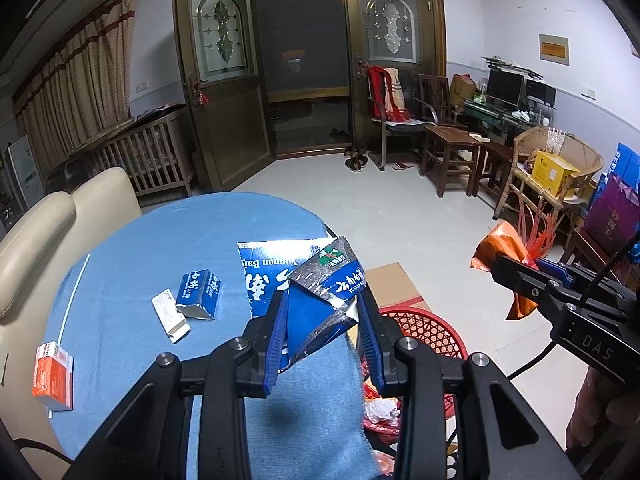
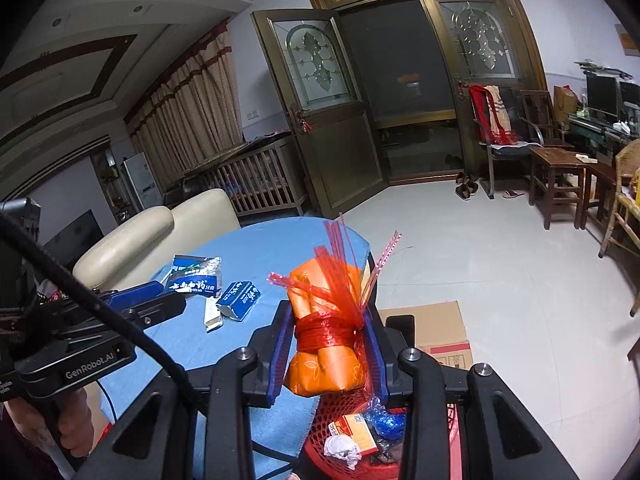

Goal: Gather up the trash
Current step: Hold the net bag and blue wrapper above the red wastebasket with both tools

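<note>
Crushed blue-and-silver carton (image 1: 326,292), held above the blue table edge. Orange wrapped bundle (image 2: 326,328) bound with red plastic strips, suspended over the red mesh basket (image 2: 340,404), which contains crumpled white paper, an orange box and blue wrapper. On the table: small blue box (image 1: 199,294), white box (image 1: 170,316), orange-white box (image 1: 54,376).

Basket mouth: red basket (image 2: 320,432) is sitting beside the table (image 1: 132,248) edge — trash is already lying inside.
Floor side: cardboard box (image 2: 436,328) is crowding the basket's far side.
</note>
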Demonstrator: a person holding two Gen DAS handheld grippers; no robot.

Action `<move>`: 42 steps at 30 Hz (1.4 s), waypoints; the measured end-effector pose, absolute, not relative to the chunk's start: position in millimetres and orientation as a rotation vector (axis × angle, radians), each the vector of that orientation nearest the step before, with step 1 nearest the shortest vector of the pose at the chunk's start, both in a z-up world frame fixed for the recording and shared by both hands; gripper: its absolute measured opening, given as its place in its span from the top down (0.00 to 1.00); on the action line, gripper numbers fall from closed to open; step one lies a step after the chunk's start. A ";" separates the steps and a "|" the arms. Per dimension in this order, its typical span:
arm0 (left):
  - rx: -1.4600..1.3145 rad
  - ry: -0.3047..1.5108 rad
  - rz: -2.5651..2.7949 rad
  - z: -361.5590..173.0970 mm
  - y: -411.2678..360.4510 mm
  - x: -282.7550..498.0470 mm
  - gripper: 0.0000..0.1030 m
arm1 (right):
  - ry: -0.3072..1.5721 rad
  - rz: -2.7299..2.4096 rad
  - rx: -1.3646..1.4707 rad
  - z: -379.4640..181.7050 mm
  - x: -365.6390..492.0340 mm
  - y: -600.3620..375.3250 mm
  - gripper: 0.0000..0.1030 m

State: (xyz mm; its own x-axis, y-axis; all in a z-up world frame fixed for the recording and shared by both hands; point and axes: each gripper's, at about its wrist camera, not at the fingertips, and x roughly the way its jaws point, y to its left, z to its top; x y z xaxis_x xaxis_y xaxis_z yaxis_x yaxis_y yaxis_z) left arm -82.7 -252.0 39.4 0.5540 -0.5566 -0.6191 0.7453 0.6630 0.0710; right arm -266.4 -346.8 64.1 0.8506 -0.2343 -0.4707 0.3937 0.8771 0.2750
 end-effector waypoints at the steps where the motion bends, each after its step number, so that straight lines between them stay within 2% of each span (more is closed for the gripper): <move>1: 0.350 0.597 -0.789 38.9 -253.8 -84.3 0.64 | 0.443 -0.339 0.379 63.9 -267.6 -348.1 0.64; 42: 0.451 0.645 -0.810 10.4 -289.5 -90.0 0.64 | 0.506 -0.361 0.472 45.8 -264.0 -376.2 0.64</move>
State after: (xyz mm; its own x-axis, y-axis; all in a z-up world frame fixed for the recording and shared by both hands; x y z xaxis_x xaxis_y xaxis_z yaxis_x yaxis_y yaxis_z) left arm -90.0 -289.5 10.4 0.5186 -0.5180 -0.6802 0.7793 0.6137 0.1268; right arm -264.0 -376.2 45.8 0.8162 -0.2121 -0.5374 0.4393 0.8320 0.3389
